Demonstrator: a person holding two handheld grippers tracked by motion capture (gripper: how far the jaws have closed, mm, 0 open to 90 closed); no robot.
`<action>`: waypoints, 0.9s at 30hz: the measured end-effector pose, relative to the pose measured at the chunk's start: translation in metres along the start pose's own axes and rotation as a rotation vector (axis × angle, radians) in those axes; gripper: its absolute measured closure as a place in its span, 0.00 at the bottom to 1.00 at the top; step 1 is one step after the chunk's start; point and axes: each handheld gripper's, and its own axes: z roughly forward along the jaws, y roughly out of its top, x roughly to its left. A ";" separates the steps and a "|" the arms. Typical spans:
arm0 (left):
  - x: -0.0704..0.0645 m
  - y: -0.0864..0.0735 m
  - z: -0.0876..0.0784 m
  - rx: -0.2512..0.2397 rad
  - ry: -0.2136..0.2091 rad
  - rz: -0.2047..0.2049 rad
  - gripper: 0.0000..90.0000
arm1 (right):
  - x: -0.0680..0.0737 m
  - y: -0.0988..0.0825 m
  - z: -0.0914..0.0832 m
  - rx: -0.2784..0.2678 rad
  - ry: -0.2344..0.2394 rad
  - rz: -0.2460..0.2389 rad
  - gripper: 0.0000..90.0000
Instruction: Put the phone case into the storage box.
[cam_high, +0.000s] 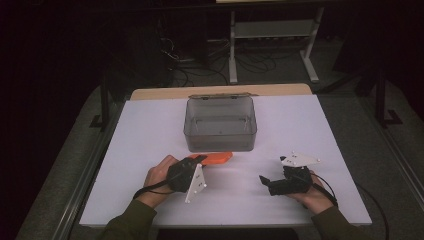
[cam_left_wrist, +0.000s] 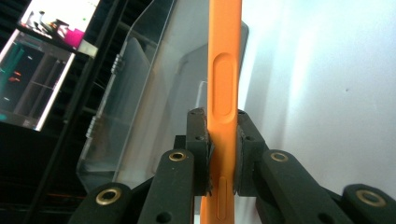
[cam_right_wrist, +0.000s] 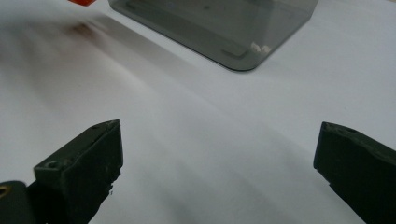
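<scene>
Both hands rested nearest, in front of the smoky plastic box (cam_high: 220, 124). Left gripper (cam_high: 199, 161) pinched an orange phone case (cam_left_wrist: 225, 88) edge-on, just before the box; right gripper (cam_high: 263, 181) sat spread, empty. That thin-edge grip could let the case twist or slip.

Orange case (cam_left_wrist: 223, 84) cut off top and bottom; grey box (cam_right_wrist: 219, 23) cropped by top edge.

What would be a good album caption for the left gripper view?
Left gripper clamping an orange phone case by its edges, beside a clear plastic box on a white table.
</scene>
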 end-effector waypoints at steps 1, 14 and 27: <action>0.001 -0.001 0.000 -0.003 -0.006 -0.014 0.88 | 0.000 0.000 0.000 0.000 0.000 0.000 0.01; 0.017 -0.009 -0.002 -0.038 -0.072 -0.222 0.88 | 0.000 0.000 0.001 -0.002 0.002 -0.011 0.01; 0.027 -0.018 -0.001 -0.078 -0.142 -0.403 0.88 | 0.000 -0.001 0.001 -0.001 -0.001 -0.014 0.01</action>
